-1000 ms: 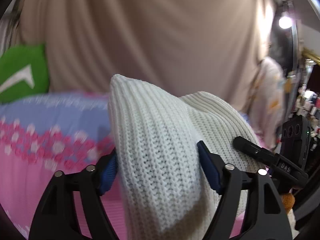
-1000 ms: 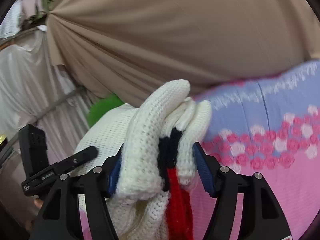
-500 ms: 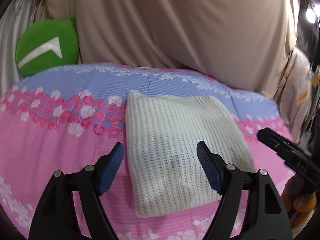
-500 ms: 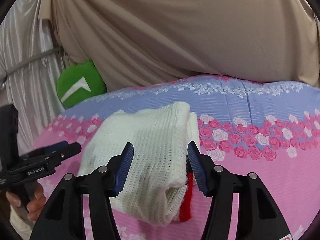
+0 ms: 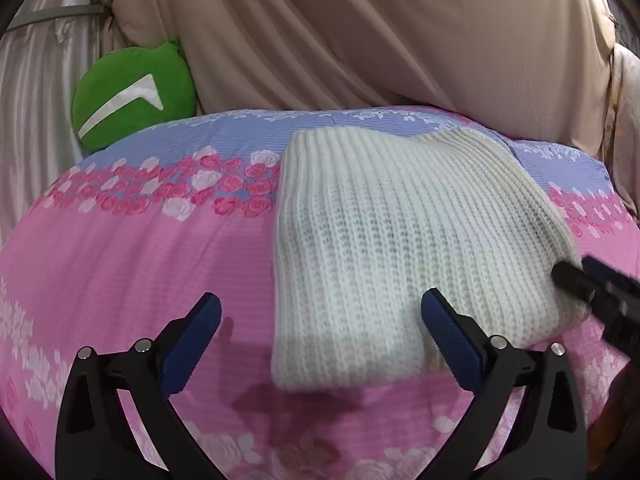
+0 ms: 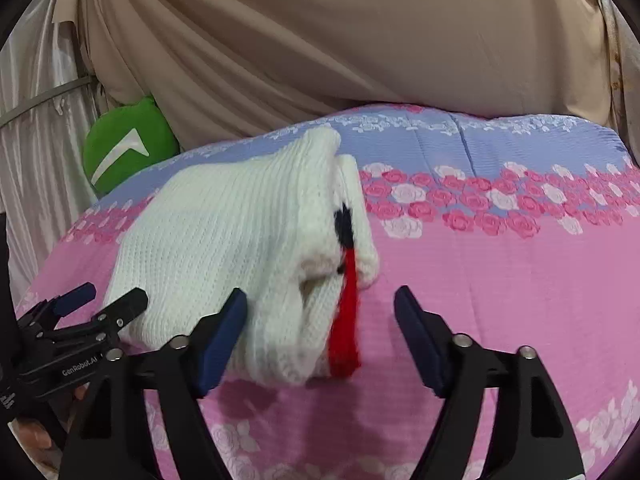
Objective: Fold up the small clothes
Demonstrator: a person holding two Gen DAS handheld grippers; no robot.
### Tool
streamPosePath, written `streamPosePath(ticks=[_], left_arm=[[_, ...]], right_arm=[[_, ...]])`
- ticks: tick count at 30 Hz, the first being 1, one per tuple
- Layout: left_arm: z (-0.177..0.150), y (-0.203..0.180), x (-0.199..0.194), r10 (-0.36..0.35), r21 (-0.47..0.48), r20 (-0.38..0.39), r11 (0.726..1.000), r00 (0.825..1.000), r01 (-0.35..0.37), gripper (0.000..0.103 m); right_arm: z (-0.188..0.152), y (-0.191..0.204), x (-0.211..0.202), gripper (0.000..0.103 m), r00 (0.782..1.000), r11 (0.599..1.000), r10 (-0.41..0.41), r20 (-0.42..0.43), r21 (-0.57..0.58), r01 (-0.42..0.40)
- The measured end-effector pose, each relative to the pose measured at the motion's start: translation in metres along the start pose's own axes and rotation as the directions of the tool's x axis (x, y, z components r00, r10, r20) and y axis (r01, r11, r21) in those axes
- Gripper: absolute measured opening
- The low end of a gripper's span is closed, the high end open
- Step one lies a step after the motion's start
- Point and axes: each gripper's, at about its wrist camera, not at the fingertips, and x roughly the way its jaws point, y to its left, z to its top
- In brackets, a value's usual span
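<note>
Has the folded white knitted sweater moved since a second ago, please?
Yes. The folded white knitted sweater came down from in front of the beige curtain and now lies on the pink floral bedspread, released by both opening tongs.

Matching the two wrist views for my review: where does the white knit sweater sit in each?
Left wrist: white knit sweater lies folded right of centre on the pink floral bedspread.
Right wrist: it sits left of centre, red and dark trim on its right edge.
Shared landmark: green cushion, upper left in both.
</note>
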Motion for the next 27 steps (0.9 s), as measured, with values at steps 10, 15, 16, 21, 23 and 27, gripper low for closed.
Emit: streamPosePath(ticks=[10, 15, 16, 21, 23, 27], left_arm=[[-0.015, -0.007, -0.013, 0.045, -0.056, -0.022, 0.997, 0.999, -0.046, 0.098], [-0.016, -0.013, -0.016, 0.078, -0.026, -0.011, 0.997, 0.997, -0.079, 0.098], [-0.016, -0.014, -0.017, 0.086, -0.021, -0.008, 0.996, 0.996, -0.086, 0.098], [-0.017, -0.017, -0.018, 0.104, -0.011, -0.001, 0.994, 0.995, -0.104, 0.098], [-0.017, -0.017, -0.018, 0.113, -0.007, 0.000, 0.994, 0.994, -0.113, 0.098], [-0.017, -0.017, -0.017, 0.123, -0.002, -0.001, 0.992, 0.992, -0.123, 0.098]], right_arm=[[-0.020, 0.026, -0.011, 0.087, 0.999, 0.997, -0.042, -0.012, -0.069, 0.041], [-0.023, 0.026, -0.013, 0.087, 0.998, 0.996, -0.062, -0.019, -0.068, 0.061], [-0.023, 0.026, -0.013, 0.087, 0.998, 0.996, -0.063, -0.017, -0.066, 0.062], [-0.025, 0.027, -0.016, 0.087, 0.998, 0.996, -0.069, -0.016, -0.061, 0.068], [-0.025, 0.026, -0.016, 0.087, 0.997, 0.996, -0.072, -0.016, -0.063, 0.070], [-0.024, 0.026, -0.015, 0.087, 0.997, 0.995, -0.080, -0.018, -0.065, 0.079]])
